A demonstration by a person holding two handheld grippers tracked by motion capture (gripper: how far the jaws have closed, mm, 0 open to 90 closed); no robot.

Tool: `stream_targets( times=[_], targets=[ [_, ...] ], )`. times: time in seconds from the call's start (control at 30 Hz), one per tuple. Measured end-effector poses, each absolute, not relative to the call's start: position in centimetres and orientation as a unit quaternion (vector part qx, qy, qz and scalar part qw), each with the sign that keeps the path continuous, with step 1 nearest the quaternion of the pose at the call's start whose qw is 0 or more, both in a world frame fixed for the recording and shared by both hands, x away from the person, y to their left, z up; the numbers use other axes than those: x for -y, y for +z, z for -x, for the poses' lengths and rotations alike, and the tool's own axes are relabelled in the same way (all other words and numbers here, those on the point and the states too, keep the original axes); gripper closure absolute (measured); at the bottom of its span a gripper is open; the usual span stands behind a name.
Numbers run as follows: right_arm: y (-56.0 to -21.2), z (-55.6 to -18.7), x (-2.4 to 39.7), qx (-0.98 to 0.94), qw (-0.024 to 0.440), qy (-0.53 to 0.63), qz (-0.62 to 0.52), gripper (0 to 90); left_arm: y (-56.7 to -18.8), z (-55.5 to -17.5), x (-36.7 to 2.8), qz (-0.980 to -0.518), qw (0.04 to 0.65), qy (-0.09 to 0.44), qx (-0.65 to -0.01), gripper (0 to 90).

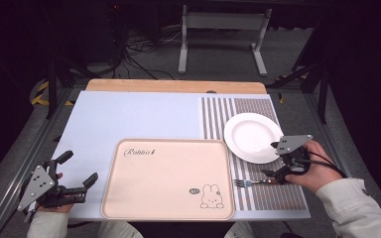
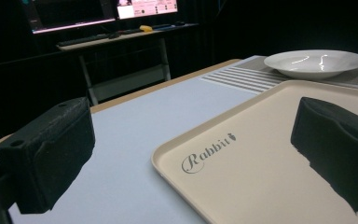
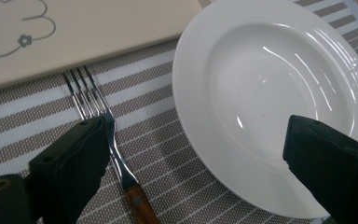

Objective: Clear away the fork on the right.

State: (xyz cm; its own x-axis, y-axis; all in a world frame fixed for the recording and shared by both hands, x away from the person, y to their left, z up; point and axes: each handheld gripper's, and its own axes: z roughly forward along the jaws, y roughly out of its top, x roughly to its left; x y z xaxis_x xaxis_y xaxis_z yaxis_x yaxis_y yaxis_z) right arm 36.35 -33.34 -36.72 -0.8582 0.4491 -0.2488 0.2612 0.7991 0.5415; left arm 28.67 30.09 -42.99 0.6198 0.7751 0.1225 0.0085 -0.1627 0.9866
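1 fork (image 1: 250, 183) lies between tray (image 1: 129, 198) and plate (image 1: 252, 137).

The tray (image 1: 168, 179) is pale beige, printed with grey "Rabbit" script and a line-drawn rabbit. Right of the tray, a mat (image 1: 283, 196) carries grey and white stripes. On it sit a plain white plate (image 1: 253, 137) and a silver fork (image 1: 250, 183) with a brown handle. The surface (image 1: 129, 116) is pale blue. Both grippers' fingers (image 2: 46, 154) are black.

Bright lit table (image 1: 129, 119), dark surroundings, glare on plate (image 3: 279, 84), soft focus
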Motion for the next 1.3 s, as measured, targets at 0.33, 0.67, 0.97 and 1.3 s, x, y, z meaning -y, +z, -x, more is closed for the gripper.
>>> stream_targets(
  times=[0.33, 0.67, 0.97, 1.3],
  targets=[
    [-37.1, -36.8, 32.6, -0.964, 0.133, 0.173, -0.152, 13.3, -43.0, -28.6, -30.1, -0.687, 0.581, 0.330, -0.286, 0.4],
    [-38.4, -36.5, 32.0, -0.979, 0.077, 0.118, -0.146, 21.9, -43.0, -28.6, -30.1, -0.687, 0.581, 0.330, -0.286, 0.4],
    [-39.8, -36.7, 31.8, -0.987, 0.045, 0.086, -0.125, 24.7, -43.0, -28.6, -30.1, -0.688, 0.580, 0.331, -0.284, 0.4],
    [-40.8, -36.7, 31.7, -0.989, 0.024, 0.073, -0.125, 27.3, -43.0, -28.6, -30.1, -0.688, 0.580, 0.332, -0.284, 0.4]
  ],
)
